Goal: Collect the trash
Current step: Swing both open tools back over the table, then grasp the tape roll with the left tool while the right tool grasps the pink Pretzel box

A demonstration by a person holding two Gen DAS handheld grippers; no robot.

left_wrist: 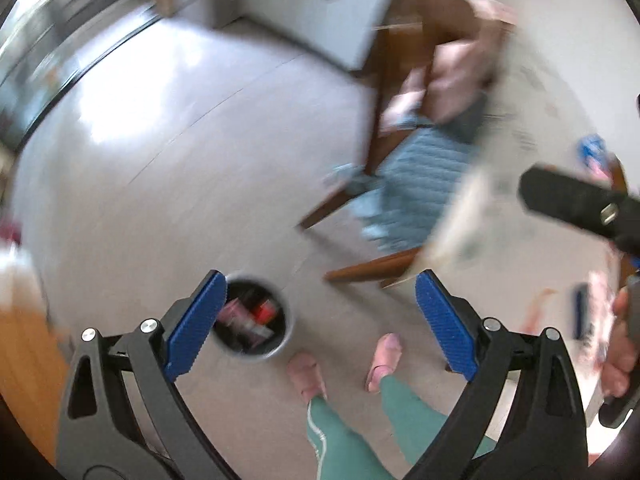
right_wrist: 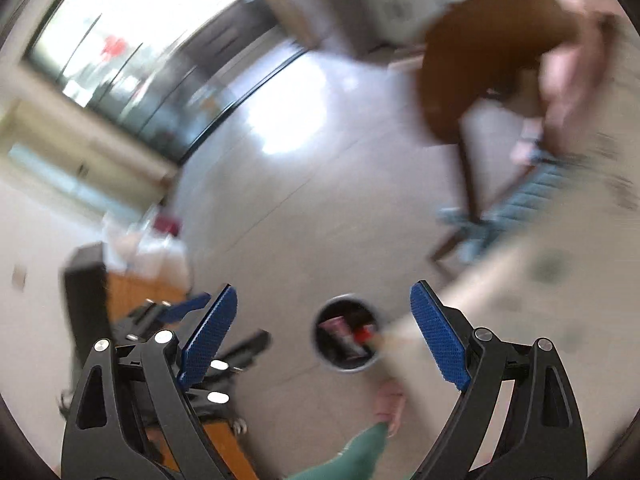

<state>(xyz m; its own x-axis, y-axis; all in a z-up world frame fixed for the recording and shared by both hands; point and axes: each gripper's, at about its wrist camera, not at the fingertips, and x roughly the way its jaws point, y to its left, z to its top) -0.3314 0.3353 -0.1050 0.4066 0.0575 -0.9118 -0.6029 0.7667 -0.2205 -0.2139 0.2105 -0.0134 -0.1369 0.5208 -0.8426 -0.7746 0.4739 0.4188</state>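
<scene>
While both pairs of jaws gape wide and hold nothing, the left gripper (left_wrist: pixel 316 316) and right gripper (right_wrist: pixel 324 330) hang high over the floor (left_wrist: pixel 160 184). Below stands a round bin (right_wrist: pixel 347 334) holding red and pink wrappers (left_wrist: pixel 250 316), beside 2 pink slippers (left_wrist: pixel 384 360). Both views are blurred.

No text, label, brand or number can be read in either view. The wrappers inside the trash bin (left_wrist: pixel 251 322) (right_wrist: pixel 347 336) show red and pink printing, and the table (left_wrist: pixel 560 216) beside it carries dark marks, all blurred past reading.
</scene>
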